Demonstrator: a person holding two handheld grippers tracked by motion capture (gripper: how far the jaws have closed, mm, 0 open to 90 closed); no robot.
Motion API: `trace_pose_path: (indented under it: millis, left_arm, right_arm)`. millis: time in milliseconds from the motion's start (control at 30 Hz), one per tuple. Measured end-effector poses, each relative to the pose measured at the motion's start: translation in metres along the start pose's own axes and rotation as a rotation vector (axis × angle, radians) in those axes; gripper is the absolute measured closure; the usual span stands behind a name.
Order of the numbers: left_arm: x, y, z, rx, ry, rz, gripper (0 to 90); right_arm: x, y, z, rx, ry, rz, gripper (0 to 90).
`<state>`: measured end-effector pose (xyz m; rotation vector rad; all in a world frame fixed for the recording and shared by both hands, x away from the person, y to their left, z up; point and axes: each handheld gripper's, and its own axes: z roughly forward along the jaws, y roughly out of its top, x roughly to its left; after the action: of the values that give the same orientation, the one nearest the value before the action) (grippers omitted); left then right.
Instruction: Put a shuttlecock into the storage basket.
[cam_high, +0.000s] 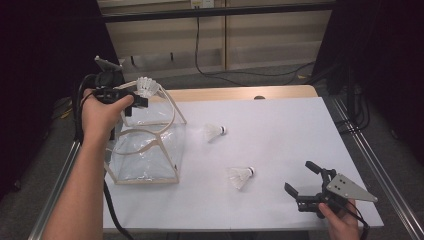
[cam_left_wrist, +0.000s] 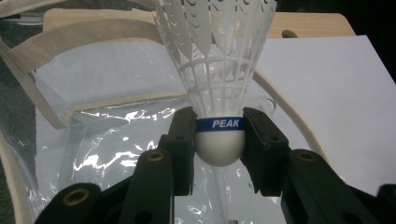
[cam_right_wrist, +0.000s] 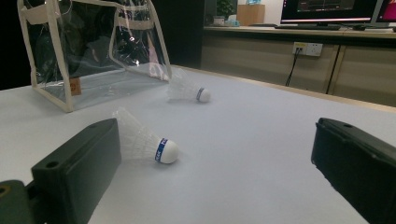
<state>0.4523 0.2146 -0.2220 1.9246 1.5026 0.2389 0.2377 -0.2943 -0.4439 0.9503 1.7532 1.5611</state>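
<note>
Your desk (cam_high: 280, 125) carries a clear bag (cam_high: 145, 150) with pale webbing trim at its left side, mouth open upward and, as far as the plastic lets you judge, nothing inside it yet. Your left hand-held gripper (cam_high: 136, 99) hangs right over that mouth, pinching a shuttlecock (cam_left_wrist: 219, 79) by its white cork, skirt pointing away from you, so the drop lies straight below. Two more shuttlecocks lie on their sides on the desk: the middle one (cam_high: 216, 131) just beside the bag, the near one (cam_high: 241, 176) closer to your right hand-held gripper (cam_high: 301, 179), which sits spread and holding nothing, cork facing it
</note>
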Motion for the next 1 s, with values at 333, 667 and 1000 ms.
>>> trace_pose_path:
  millis: [333, 667, 1000]
  left_arm:
    - [0.006, -0.001, 0.004, 0.002, 0.019, -0.004, 65.5]
    - [0.010, 0.000, 0.008, 0.001, 0.036, -0.015, 65.5]
    - [0.013, 0.001, 0.016, 0.015, 0.046, -0.021, 65.4]
  right_arm:
    - [0.000, 0.000, 0.000, -0.004, 0.001, 0.002, 1.0]
    - [0.000, 0.000, 0.000, -0.005, 0.002, 0.003, 1.0]
    - [0.000, 0.000, 0.000, -0.001, 0.001, 0.003, 1.0]
